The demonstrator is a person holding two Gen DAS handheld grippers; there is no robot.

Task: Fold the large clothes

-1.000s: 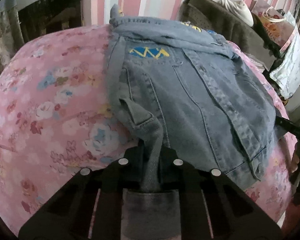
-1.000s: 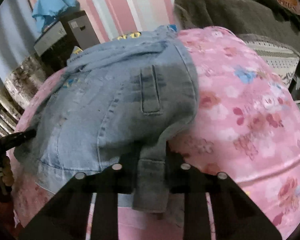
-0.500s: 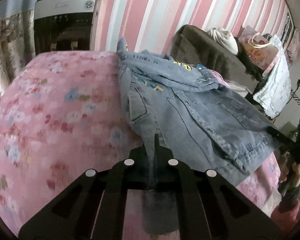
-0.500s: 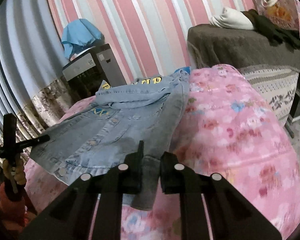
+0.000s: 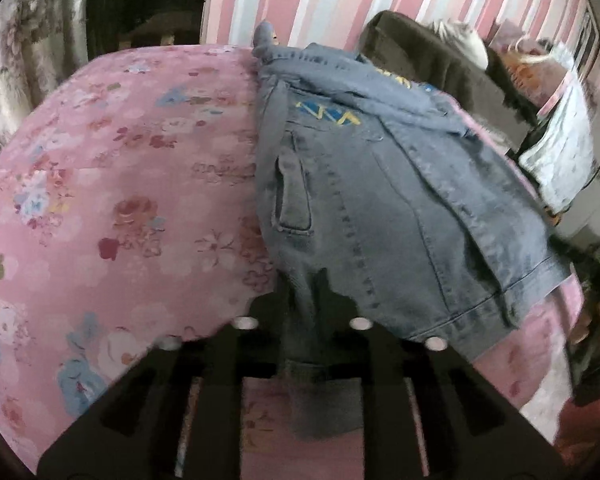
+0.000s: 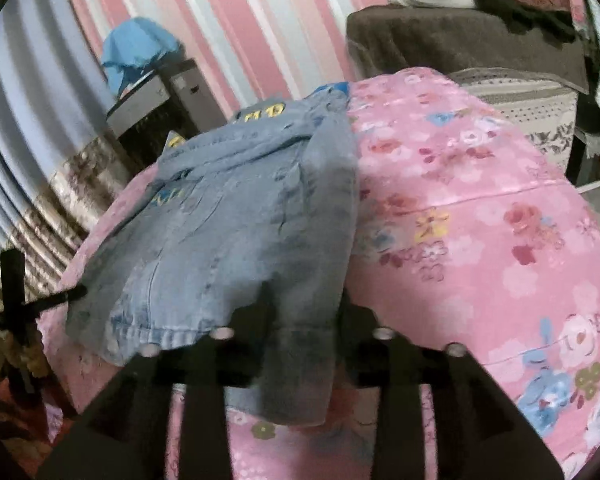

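A blue denim jacket [image 5: 364, 184] with a blue and yellow patch lies on the pink floral bedspread [image 5: 112, 184]. My left gripper [image 5: 306, 280] is shut on the jacket's near left hem corner, with a flap of denim hanging between the fingers. In the right wrist view the same denim jacket [image 6: 236, 216] lies on the bedspread [image 6: 480, 220]. My right gripper [image 6: 302, 300] is shut on its near right hem corner, also with denim hanging between the fingers. The collar lies at the far end.
A striped pink wall stands behind the bed. A dark brown covered sofa [image 6: 460, 44] with piled clothes stands at the far right. A dark cabinet [image 6: 160, 104] with a blue cloth on it stands at the far left. A curtain [image 5: 32, 48] hangs at the left.
Both grippers have come down again toward the bed with the hem corners still held. The view has dropped from the wall back onto the jacket.
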